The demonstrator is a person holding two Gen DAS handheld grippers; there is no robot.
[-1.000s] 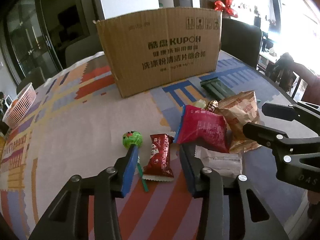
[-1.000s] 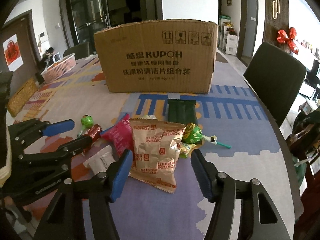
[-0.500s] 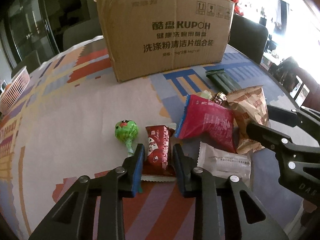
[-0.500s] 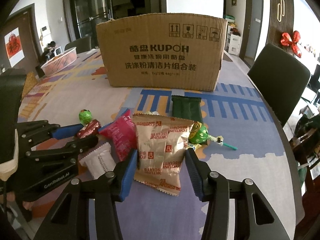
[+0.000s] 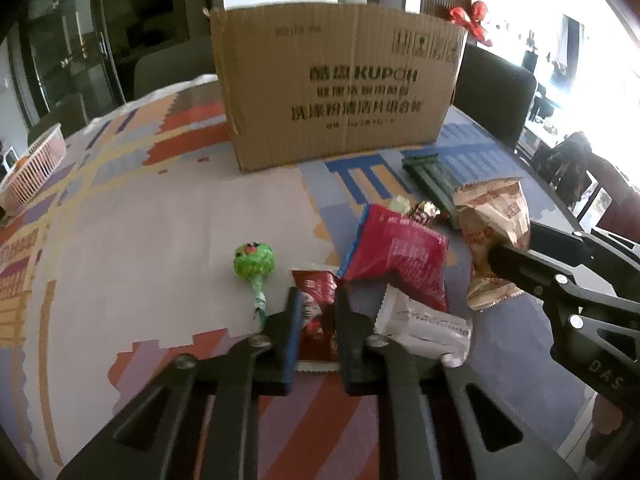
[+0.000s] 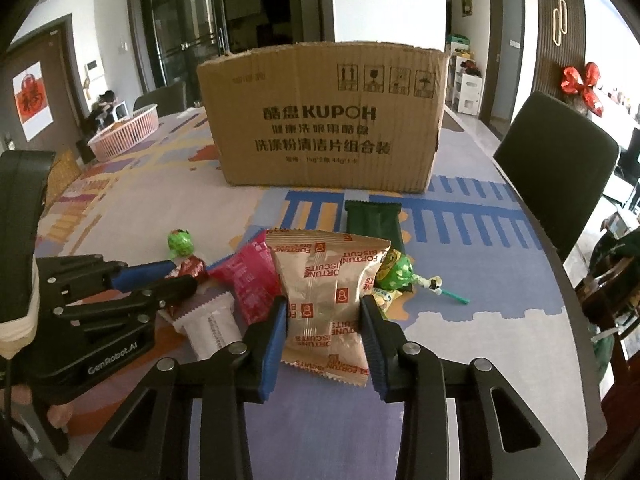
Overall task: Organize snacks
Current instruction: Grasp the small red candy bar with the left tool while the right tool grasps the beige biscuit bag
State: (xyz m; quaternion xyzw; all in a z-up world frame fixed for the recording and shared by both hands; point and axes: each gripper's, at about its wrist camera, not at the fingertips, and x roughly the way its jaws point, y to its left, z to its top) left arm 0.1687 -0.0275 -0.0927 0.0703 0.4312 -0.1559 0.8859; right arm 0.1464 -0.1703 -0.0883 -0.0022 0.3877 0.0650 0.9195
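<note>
Down in front of the cardboard box (image 6: 326,116), the small red packet (image 5: 316,312) sits pinched in the left gripper (image 5: 316,312), whose jaws are nearly closed on it. Nearer the box, the right gripper (image 6: 324,320) clamps the tan biscuit bag (image 6: 326,280), apparently lifted a little. Between them lie a pink pouch (image 5: 400,256) and a white wrapper (image 5: 424,320); a green lollipop (image 5: 254,262) rests left of the red packet.

Just ahead of the right gripper (image 6: 324,320), the biscuit bag (image 6: 328,296) is glossy crinkled foil. Beyond it, the cardboard box (image 6: 324,120) is matt, ribbed brown paperboard; the tablecloth (image 6: 480,320) underneath looks smooth.
</note>
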